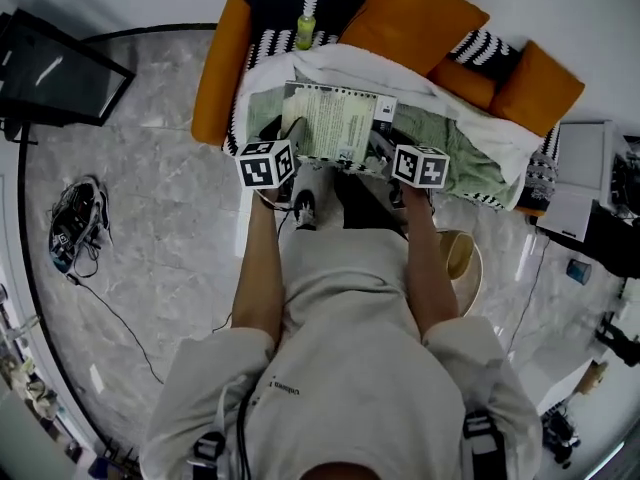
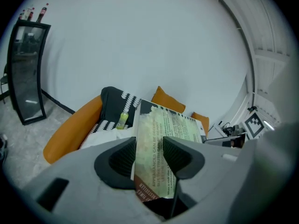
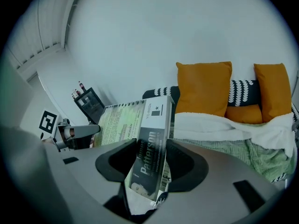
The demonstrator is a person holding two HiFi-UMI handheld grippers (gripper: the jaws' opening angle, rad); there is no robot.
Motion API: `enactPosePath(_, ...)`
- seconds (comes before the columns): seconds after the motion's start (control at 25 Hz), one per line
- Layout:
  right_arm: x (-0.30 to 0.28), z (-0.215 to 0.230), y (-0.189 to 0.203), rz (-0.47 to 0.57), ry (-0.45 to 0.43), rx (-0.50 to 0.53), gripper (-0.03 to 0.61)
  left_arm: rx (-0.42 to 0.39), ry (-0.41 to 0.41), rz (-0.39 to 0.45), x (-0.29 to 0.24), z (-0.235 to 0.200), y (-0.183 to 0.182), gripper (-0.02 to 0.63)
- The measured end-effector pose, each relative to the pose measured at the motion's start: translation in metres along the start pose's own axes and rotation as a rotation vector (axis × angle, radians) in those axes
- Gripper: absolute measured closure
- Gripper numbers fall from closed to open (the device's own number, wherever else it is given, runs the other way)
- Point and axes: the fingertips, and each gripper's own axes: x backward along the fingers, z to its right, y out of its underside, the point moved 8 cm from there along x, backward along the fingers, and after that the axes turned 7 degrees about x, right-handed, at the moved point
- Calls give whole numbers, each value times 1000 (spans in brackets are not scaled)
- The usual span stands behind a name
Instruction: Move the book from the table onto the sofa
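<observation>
The book (image 1: pixel 335 123), a paperback with a pale green back cover, is held flat between both grippers just above the sofa's (image 1: pixel 213 80) seat, over a green quilt (image 1: pixel 465 158) and a white blanket (image 1: pixel 350 68). My left gripper (image 1: pixel 295 146) is shut on the book's left edge, with the cover (image 2: pixel 161 129) pinched between its pads. My right gripper (image 1: pixel 382 150) is shut on the right edge, and its jaws clamp the spine (image 3: pixel 148 139). In the left gripper view the gripper (image 2: pixel 149 158) shows the book running away from it; in the right gripper view the gripper (image 3: pixel 152 161) shows the same.
Orange cushions (image 1: pixel 412 18) and a black-and-white cover lie on the sofa's back, with a small green bottle (image 1: pixel 305 32) beside them. A round wooden table (image 1: pixel 462 260) stands by my right leg. A dark glass stand (image 1: pixel 55 68) and a cable tangle (image 1: pixel 75 226) are at left.
</observation>
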Motion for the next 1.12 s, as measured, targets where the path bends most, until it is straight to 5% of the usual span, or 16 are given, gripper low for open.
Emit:
enactPosePath(0.56,-54,65,-5,-130,-38,-33,394,159,-54,-84,-77,-13,15,431)
enactPosePath(1.12,-91,157,68,-242,23,-271,394,160,-71,-325,-194,-11,66,439)
